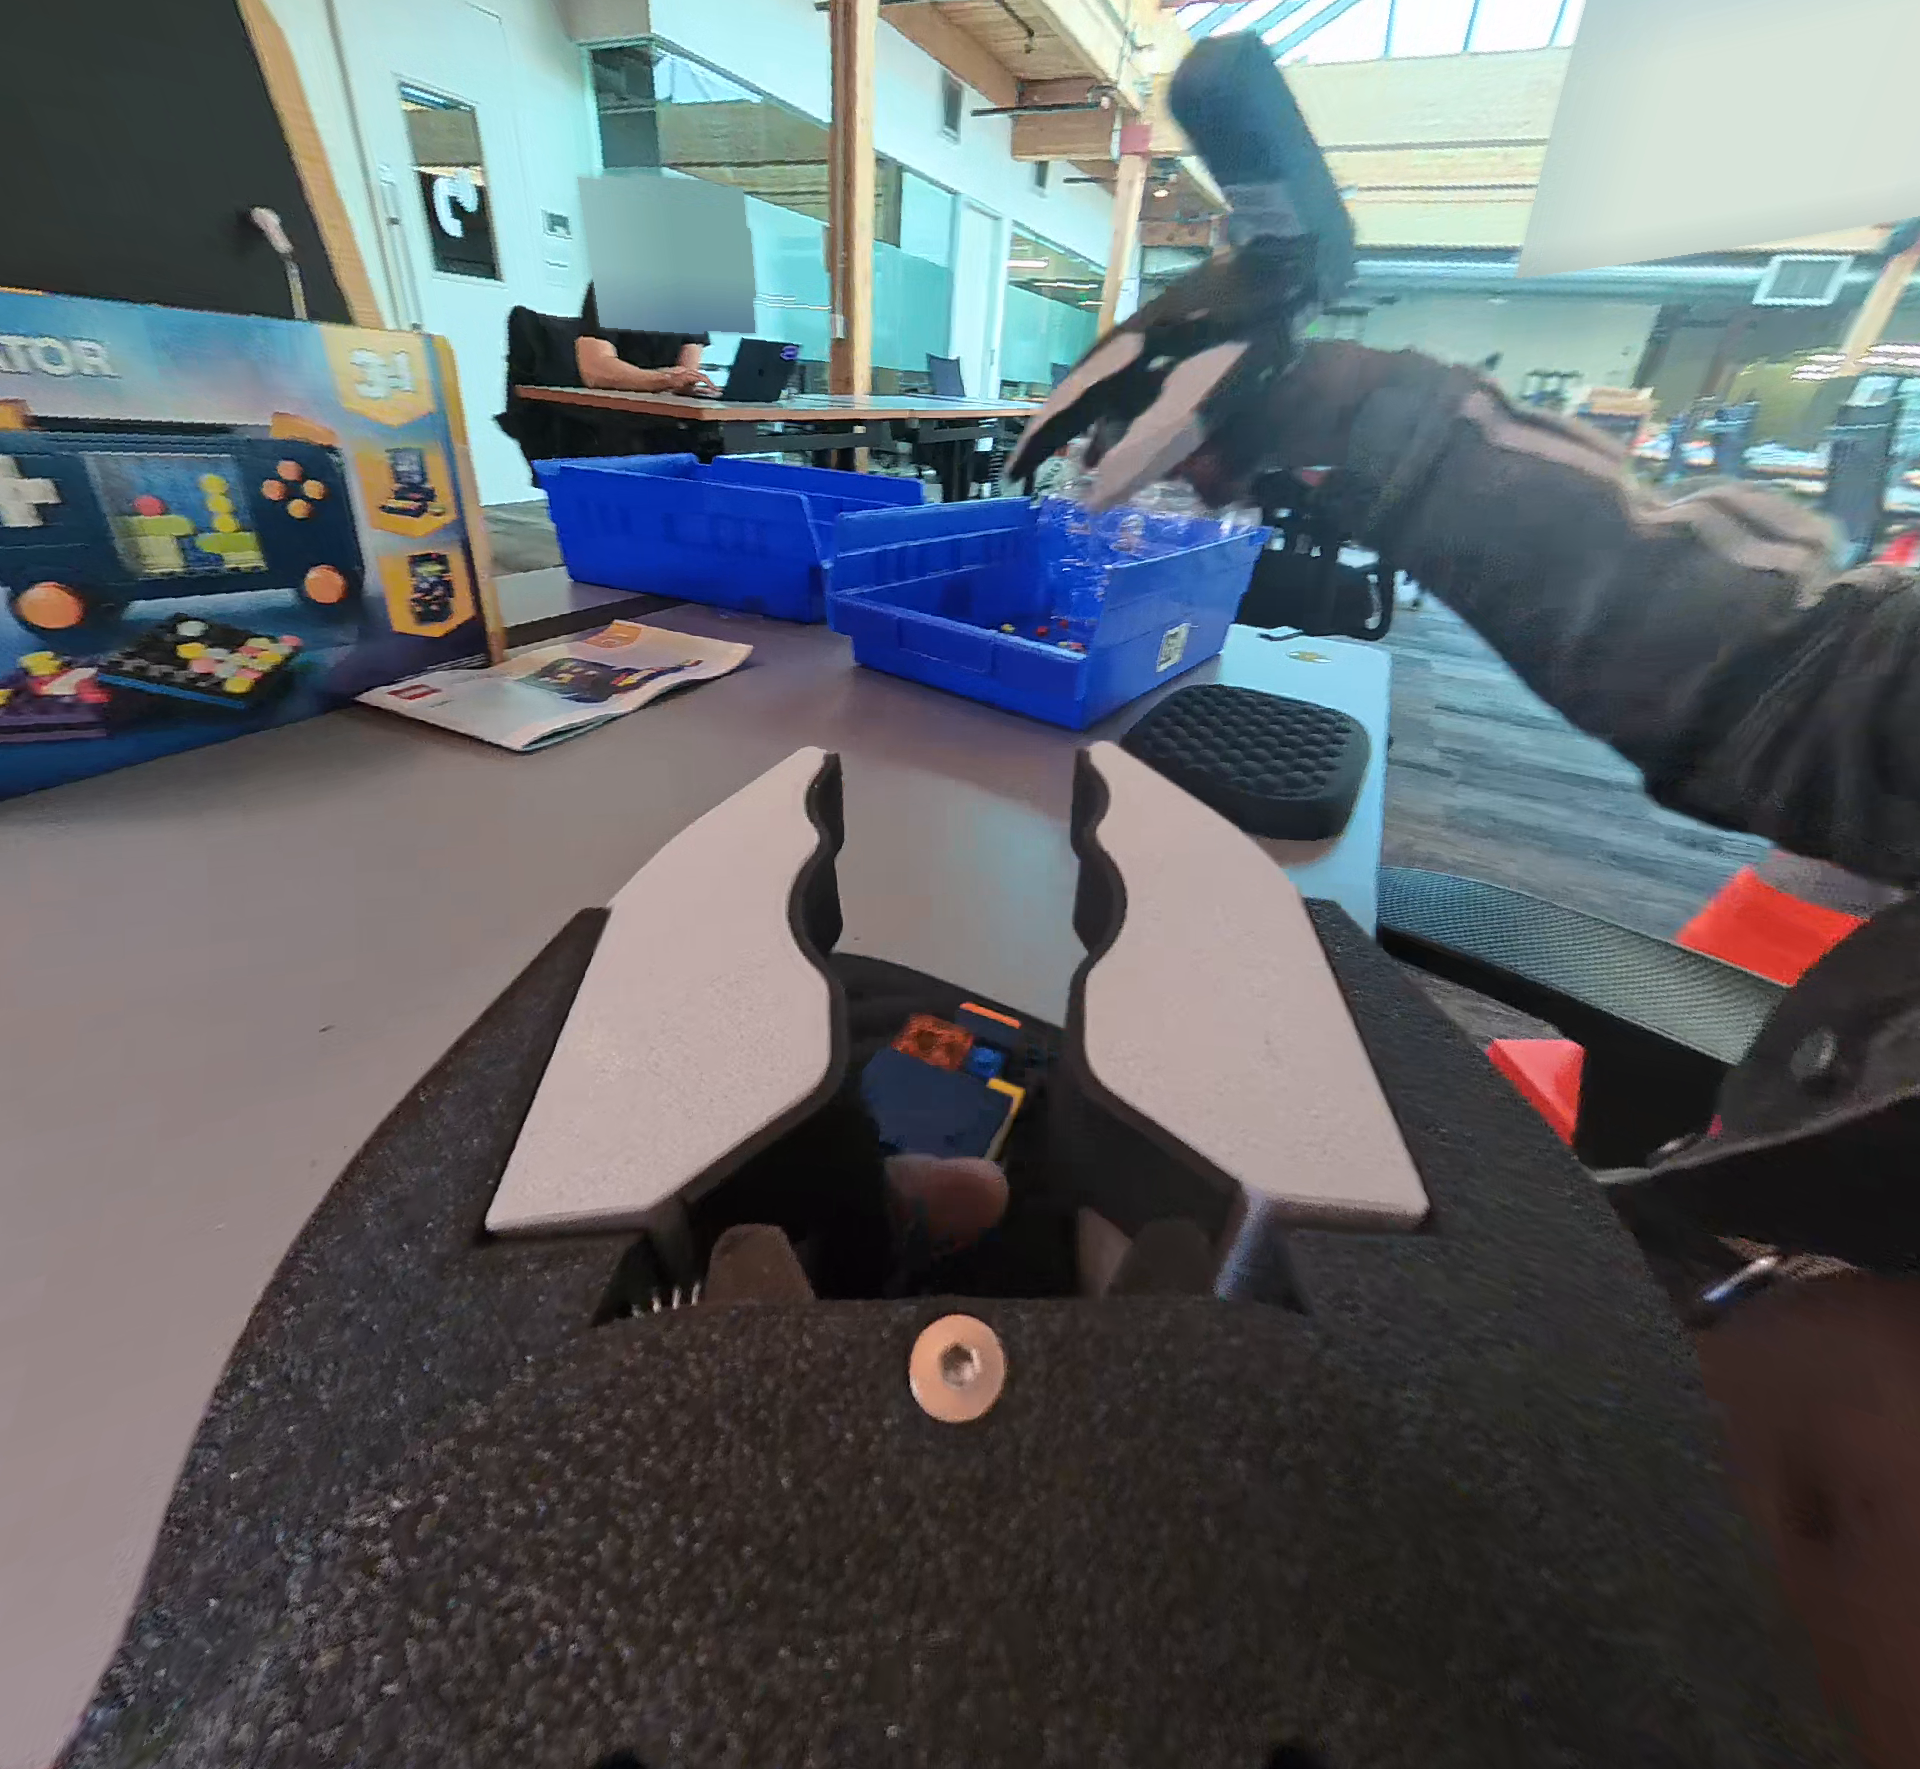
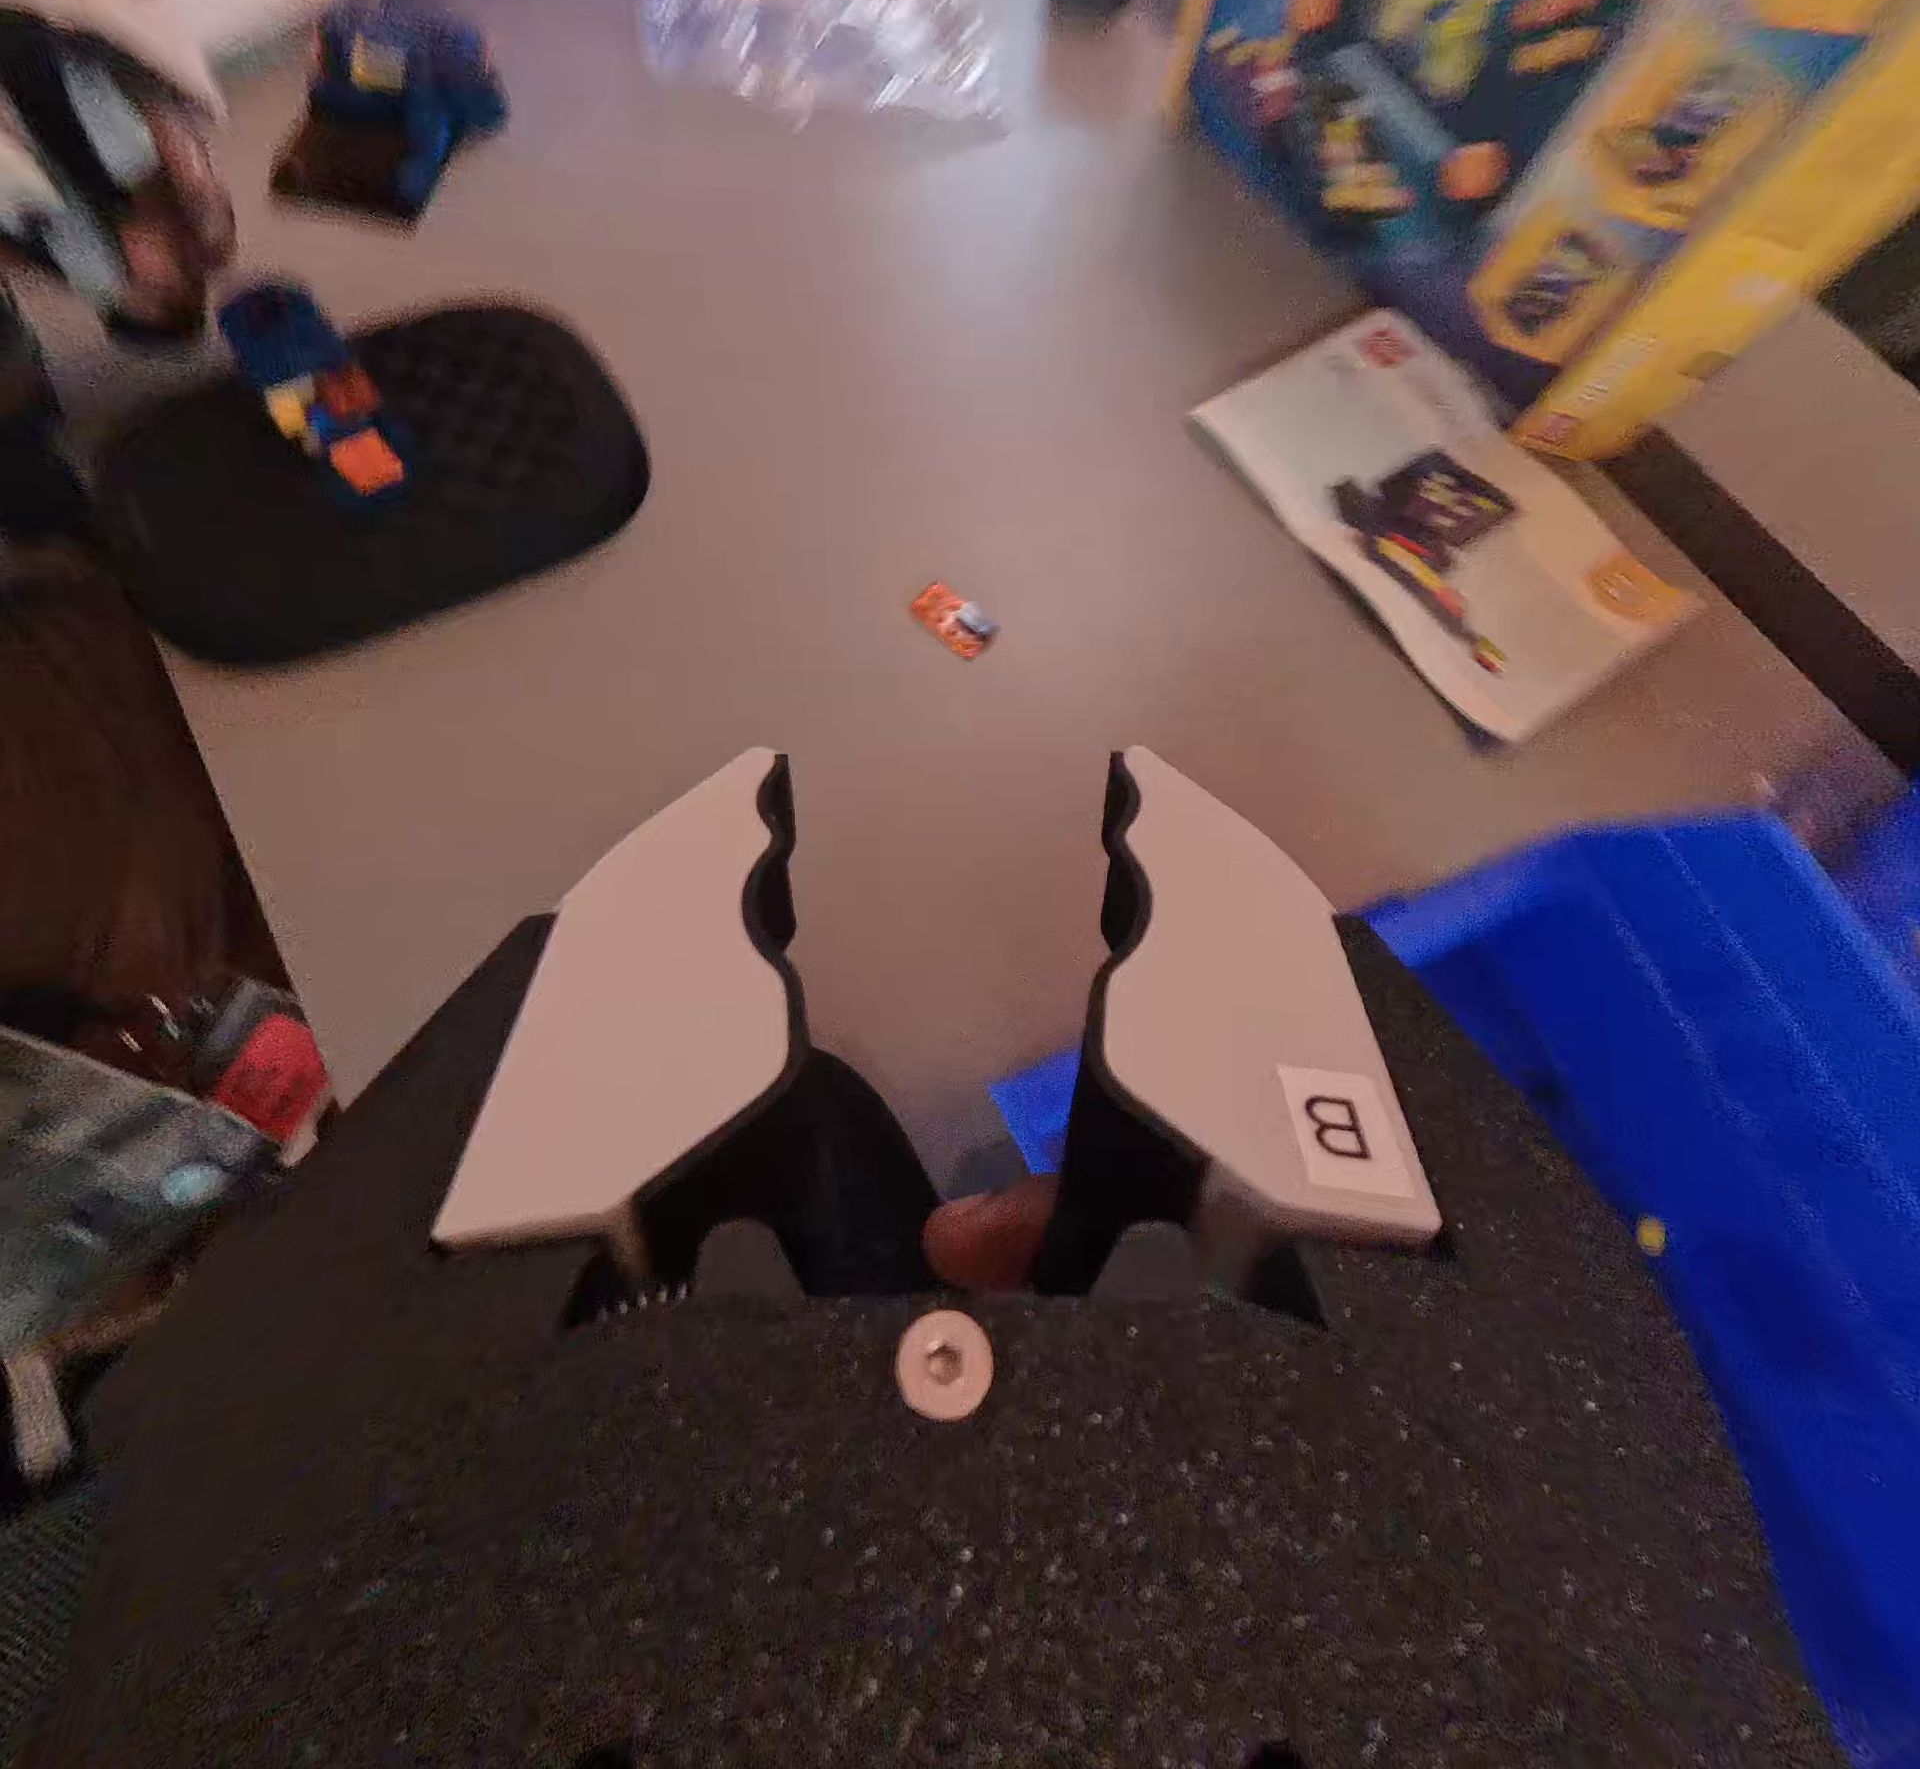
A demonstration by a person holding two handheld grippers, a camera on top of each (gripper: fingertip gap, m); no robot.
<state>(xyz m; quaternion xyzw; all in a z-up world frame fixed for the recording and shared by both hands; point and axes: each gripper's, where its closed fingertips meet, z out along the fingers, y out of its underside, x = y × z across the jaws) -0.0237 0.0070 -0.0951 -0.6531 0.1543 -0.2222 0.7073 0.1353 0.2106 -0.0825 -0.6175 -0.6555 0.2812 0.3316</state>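
Observation:
My left gripper (image 1: 956,784) is open and empty, low over the grey table (image 1: 312,940). A small blue, orange and yellow brick assembly (image 1: 945,1085) shows below it, between the finger bases. My right gripper (image 2: 948,784) is open and empty, raised and looking down at the table, nearest a tiny orange piece (image 2: 954,620). In the left wrist view it (image 1: 1060,478) is blurred above a blue bin (image 1: 1039,670), over clear plastic (image 1: 1122,535). A brick assembly (image 2: 312,400) sits on a black pad (image 2: 416,493). A second brick build (image 2: 395,98) stands farther off.
A toy set box (image 1: 208,524) stands at the left with an instruction booklet (image 1: 571,680) beside it. A second blue bin (image 1: 707,524) is behind the first. A clear bag (image 2: 831,5) lies on the table. A person sits at a far desk. The table edge is right of the pad (image 1: 1247,763). The gap from one gripper's tips to the other's is roughly 25 cm. My left tips are about 25 cm from the tiny orange piece (image 2: 954,620), my right tips only 20 cm.

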